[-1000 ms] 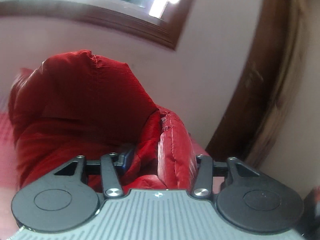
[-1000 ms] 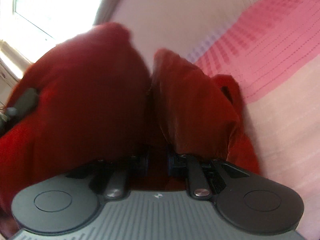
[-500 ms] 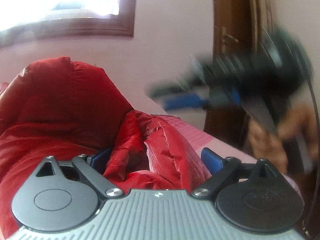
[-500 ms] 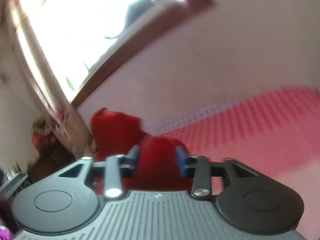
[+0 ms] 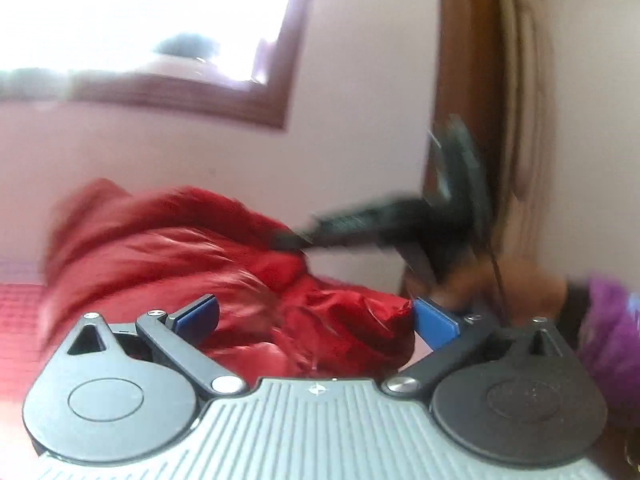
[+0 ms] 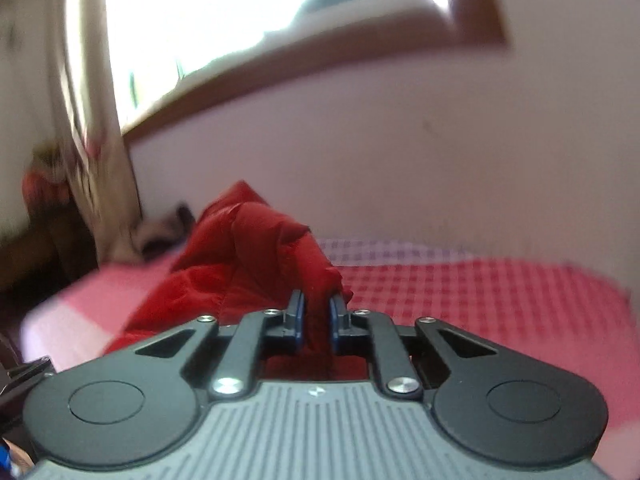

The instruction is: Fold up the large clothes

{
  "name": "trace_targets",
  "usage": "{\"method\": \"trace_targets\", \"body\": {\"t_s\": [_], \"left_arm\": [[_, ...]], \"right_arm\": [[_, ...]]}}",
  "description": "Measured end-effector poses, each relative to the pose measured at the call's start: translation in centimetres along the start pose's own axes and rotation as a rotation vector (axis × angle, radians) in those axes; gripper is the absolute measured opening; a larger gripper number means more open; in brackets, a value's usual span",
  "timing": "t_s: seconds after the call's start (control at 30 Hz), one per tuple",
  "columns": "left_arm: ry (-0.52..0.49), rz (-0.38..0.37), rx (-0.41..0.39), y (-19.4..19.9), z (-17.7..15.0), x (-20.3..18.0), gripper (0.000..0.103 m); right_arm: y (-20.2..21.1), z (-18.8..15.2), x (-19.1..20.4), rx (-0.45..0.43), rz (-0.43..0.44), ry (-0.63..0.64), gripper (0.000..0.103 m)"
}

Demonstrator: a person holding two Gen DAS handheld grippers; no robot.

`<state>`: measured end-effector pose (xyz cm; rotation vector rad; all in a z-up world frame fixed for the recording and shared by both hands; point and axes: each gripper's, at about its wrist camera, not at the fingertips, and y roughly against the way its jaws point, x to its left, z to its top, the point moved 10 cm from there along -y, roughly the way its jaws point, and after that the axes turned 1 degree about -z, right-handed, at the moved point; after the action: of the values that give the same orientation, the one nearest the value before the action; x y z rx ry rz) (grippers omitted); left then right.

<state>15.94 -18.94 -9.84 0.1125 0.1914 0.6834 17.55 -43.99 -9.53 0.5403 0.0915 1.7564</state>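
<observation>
A large red puffy garment (image 5: 192, 256) lies bunched on a bed with a pink and red checked cover (image 6: 480, 300). My left gripper (image 5: 316, 316) is open wide, its blue pads (image 5: 434, 322) on either side of a red fold that lies between them. My right gripper (image 6: 318, 316) is shut on a fold of the red garment (image 6: 256, 248), pinched between its blue pads. The right gripper also shows in the left wrist view (image 5: 360, 228), blurred, reaching onto the garment's right side.
A pale wall with a wood-framed window (image 5: 168, 40) stands behind the bed. A brown door frame (image 5: 468, 100) and a curtain are at the right in the left wrist view. The person's hand and purple sleeve (image 5: 612, 328) are at the right edge.
My left gripper has opened wider and let go of the garment. My right gripper came back to the garment and closed on a fold of it. Both views are blurred by motion.
</observation>
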Motion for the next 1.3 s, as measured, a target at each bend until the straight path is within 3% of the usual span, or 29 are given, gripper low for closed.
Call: {"method": "trace_targets", "body": {"t_s": [0.07, 0.13, 0.17, 0.23, 0.3, 0.37, 0.4, 0.47, 0.53, 0.6, 0.63, 0.7, 0.77, 0.83, 0.9, 1.0, 1.07, 1.13, 1.2, 1.23, 1.3], "left_arm": [[-0.025, 0.003, -0.002, 0.0, -0.2, 0.0, 0.096], [-0.054, -0.061, 0.046, -1.6, -1.0, -1.5, 0.075], [-0.078, -0.084, 0.075, -1.9, -1.4, -2.1, 0.072], [-0.166, -0.051, 0.087, -2.7, -2.5, -3.5, 0.079], [-0.229, -0.059, 0.091, -3.2, -3.4, -4.4, 0.08], [-0.235, -0.076, 0.101, -3.6, -4.0, -4.6, 0.08], [-0.245, -0.078, 0.105, -3.8, -4.3, -4.7, 0.08], [-0.268, -0.073, 0.107, -4.0, -4.8, -4.8, 0.083], [-0.285, -0.064, 0.106, -4.3, -5.0, -4.6, 0.086], [-0.304, -0.052, 0.101, -4.7, -5.4, -4.9, 0.09], [-0.325, -0.033, 0.096, -4.9, -5.6, -5.0, 0.095], [-0.35, 0.012, 0.093, -4.8, -6.1, -4.8, 0.095], [-0.328, 0.016, 0.069, -3.6, -5.1, -3.9, 0.095], [-0.247, 0.005, 0.024, -1.2, -3.4, -2.7, 0.098], [-0.165, 0.051, -0.051, 1.2, -1.5, -1.0, 0.103], [-0.127, 0.11, -0.109, 2.1, 0.2, 1.1, 0.103], [-0.119, 0.109, -0.057, 0.4, -0.2, 1.8, 0.096], [-0.105, 0.05, 0.007, -1.6, -1.4, 1.3, 0.074], [-0.153, 0.004, 0.059, -3.3, -3.0, 0.2, 0.069], [-0.197, 0.008, 0.059, -3.8, -3.5, 0.1, 0.069], [-0.22, 0.006, 0.069, -4.5, -4.7, -0.4, 0.069]], "right_arm": [[0.4, -0.8, -1.6, -0.03, 0.044, -0.133, 0.01], [0.3, -1.9, -3.8, -0.017, 0.009, -0.229, 0.01], [0.5, -2.4, -4.8, -0.009, -0.009, -0.26, 0.013], [1.2, -3.3, -5.7, 0.035, 0.033, -0.35, 0.014], [1.7, -3.6, -5.7, 0.079, 0.049, -0.383, 0.034], [1.6, -3.3, -4.3, 0.155, 0.059, -0.349, 0.089], [1.5, -2.9, -3.4, 0.174, 0.085, -0.327, 0.092], [0.1, -2.3, -0.8, 0.249, 0.141, -0.302, 0.092], [-1.8, -2.3, 2.1, 0.31, 0.134, -0.22, 0.091], [-4.3, -2.7, 4.6, 0.353, 0.108, -0.083, 0.069], [-5.1, -2.9, 5.6, 0.356, 0.111, -0.036, 0.052], [-5.4, -2.4, 6.9, 0.318, 0.145, 0.017, 0.039], [-4.0, -1.2, 7.1, 0.222, 0.209, 0.004, 0.025], [-2.9, -1.2, 5.5, 0.138, 0.246, -0.078, 0.021], [-2.7, -3.0, 2.8, 0.098, 0.233, -0.198, 0.019], [-2.3, -6.4, -0.2, 0.028, 0.264, -0.391, 0.019], [-2.0, -8.3, -2.0, -0.024, 0.288, -0.505, 0.019], [-2.3, -10.2, -3.6, -0.042, 0.313, -0.609, 0.019], [-2.0, -11.2, -5.1, -0.039, 0.338, -0.679, 0.019], [-1.9, -11.2, -5.3, -0.023, 0.348, -0.673, 0.019], [-1.1, -9.6, -5.5, 0.011, 0.268, -0.561, 0.025]]}}
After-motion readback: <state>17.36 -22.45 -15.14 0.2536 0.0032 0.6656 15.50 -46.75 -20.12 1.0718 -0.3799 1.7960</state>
